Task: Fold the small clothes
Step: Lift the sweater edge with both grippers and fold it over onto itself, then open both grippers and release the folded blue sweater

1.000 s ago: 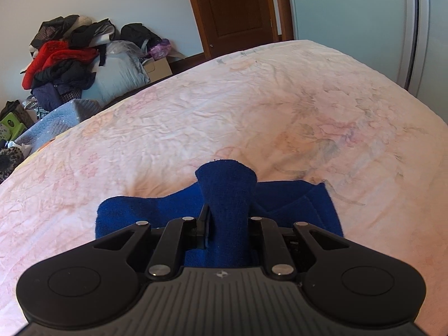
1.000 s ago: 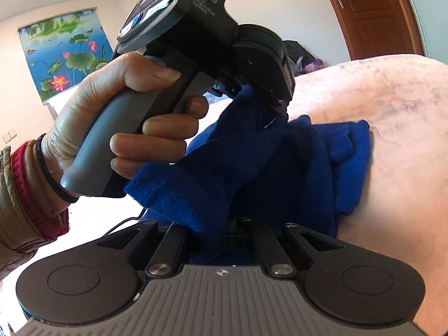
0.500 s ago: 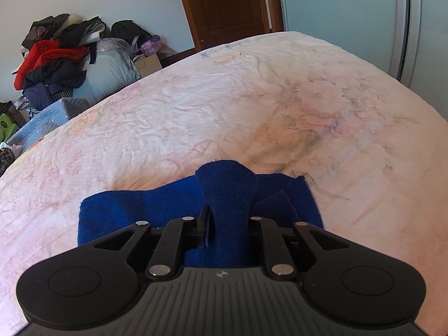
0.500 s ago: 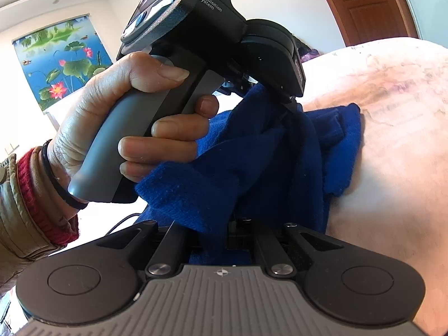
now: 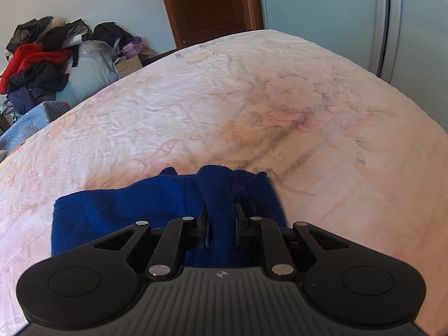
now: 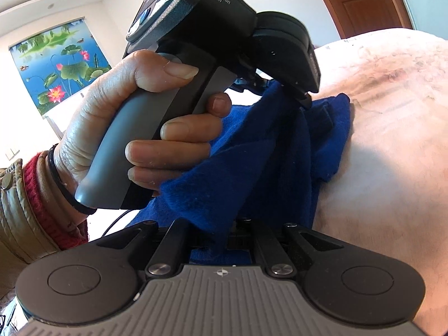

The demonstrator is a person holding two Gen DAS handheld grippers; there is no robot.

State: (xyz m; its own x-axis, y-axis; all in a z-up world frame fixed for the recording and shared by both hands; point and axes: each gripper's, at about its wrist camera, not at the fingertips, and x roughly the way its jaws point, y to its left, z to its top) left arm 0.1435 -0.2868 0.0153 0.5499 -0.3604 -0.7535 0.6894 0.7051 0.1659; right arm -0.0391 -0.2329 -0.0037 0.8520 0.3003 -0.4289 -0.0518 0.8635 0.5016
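Note:
A small dark blue knitted garment [image 5: 117,212] lies bunched on the floral bed sheet [image 5: 224,112]. My left gripper [image 5: 221,218] is shut on a thick fold of it that stands up between the fingers. In the right wrist view the same blue garment [image 6: 252,162] hangs between the two tools. My right gripper [image 6: 232,232] is shut on its near edge, with the fingertips buried in cloth. A hand [image 6: 145,128] holds the left tool's grey handle just above the fabric, and that tool's fingers [image 6: 303,99] pinch the garment's upper fold.
A heap of clothes and bags [image 5: 56,64] sits on the floor beyond the bed's far left. A brown wooden door [image 5: 207,5] stands at the back, pale wardrobe panels [image 5: 364,22] to the right. A lotus picture [image 6: 56,67] hangs on the wall.
The left gripper has moved forward and down over the bed with its fold of blue cloth. The cloth beneath has bunched further. The right gripper has stayed in place, rolling slightly.

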